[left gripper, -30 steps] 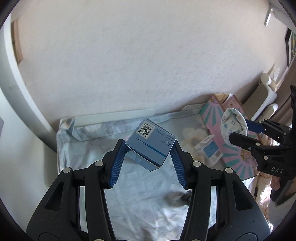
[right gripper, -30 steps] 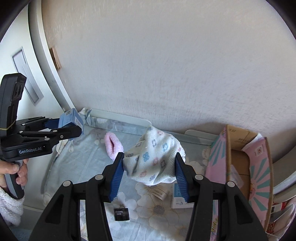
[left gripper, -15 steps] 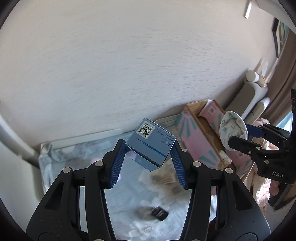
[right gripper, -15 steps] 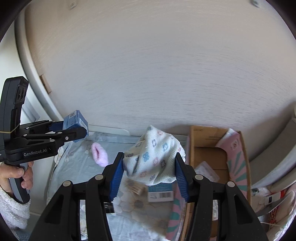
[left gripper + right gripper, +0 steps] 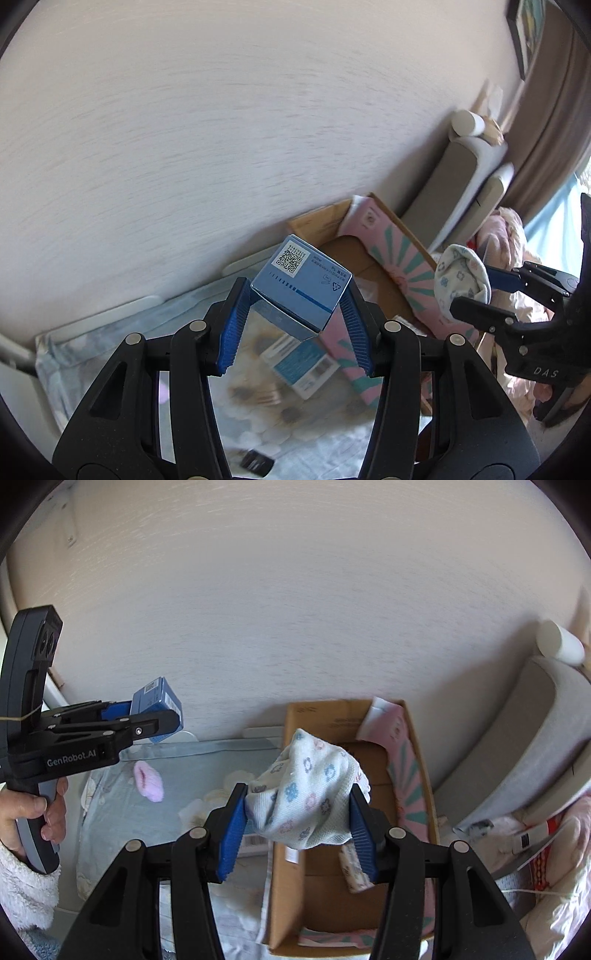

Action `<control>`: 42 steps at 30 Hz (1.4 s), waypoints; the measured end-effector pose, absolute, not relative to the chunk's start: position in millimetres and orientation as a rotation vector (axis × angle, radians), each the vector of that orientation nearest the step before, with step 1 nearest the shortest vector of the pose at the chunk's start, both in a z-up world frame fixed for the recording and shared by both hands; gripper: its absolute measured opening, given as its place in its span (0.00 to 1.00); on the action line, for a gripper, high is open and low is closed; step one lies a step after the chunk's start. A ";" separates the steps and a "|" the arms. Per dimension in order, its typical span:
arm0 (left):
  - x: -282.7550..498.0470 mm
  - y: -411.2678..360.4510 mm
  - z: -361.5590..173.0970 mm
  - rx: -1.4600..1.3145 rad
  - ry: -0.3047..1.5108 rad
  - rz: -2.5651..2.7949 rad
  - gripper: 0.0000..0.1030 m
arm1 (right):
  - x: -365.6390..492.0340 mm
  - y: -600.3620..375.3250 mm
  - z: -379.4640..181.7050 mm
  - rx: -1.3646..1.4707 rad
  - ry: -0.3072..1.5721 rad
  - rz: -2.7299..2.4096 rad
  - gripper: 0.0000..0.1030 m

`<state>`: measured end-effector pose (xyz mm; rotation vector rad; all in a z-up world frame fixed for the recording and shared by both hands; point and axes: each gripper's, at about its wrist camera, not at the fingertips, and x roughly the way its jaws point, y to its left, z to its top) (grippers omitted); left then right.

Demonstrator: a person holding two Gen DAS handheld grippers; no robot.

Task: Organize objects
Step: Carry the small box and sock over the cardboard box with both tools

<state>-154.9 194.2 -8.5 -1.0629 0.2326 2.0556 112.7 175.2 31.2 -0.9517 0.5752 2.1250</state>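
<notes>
My left gripper [image 5: 295, 332] is shut on a small blue box [image 5: 301, 290] with a QR label, held in the air over the floral sheet. The same blue box [image 5: 157, 709] shows at the left of the right wrist view. My right gripper [image 5: 297, 827] is shut on a white sock with small flowers [image 5: 306, 797], which hangs over the open cardboard box [image 5: 369, 886] with pink and teal sides. That sock [image 5: 461, 284] and the open box [image 5: 373, 266] also appear at the right of the left wrist view.
On the sheet lie a pink sock [image 5: 149, 784], a blue and white carton [image 5: 299, 365] and a small black object [image 5: 256, 461]. A white wall stands close behind. Grey cushions [image 5: 535, 738] and pink bedding fill the right side. A hand [image 5: 40, 812] holds the left gripper's handle.
Both grippers have travelled to the right across the bed with their loads. The cardboard box has come under the white sock, and the blue box is now close to that box's left edge.
</notes>
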 end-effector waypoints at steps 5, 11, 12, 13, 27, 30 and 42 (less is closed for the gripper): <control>-152.3 229.9 -14.3 -1.063 0.269 2.002 0.45 | 131.5 180.4 24.4 -0.947 0.608 2.084 0.47; -149.6 273.0 -28.4 -1.080 0.318 1.940 0.45 | 151.4 189.4 12.2 -0.941 0.653 2.037 0.47; -149.4 279.0 -30.9 -1.084 0.324 1.932 0.45 | 154.1 190.0 10.7 -0.940 0.661 2.029 0.47; -149.2 287.1 -34.6 -1.090 0.332 1.918 0.45 | 157.7 191.4 8.3 -0.940 0.670 2.021 0.47; -153.8 361.1 -86.6 -1.161 0.467 1.798 0.45 | 177.8 210.9 -33.4 -0.979 0.773 1.946 0.47; -155.0 373.3 -97.3 -1.169 0.487 1.777 0.45 | 178.1 214.6 -43.3 -1.001 0.791 1.936 0.47; -158.5 401.4 -126.7 -1.188 0.550 1.719 0.45 | 169.9 219.5 -67.4 -1.071 0.829 1.936 0.47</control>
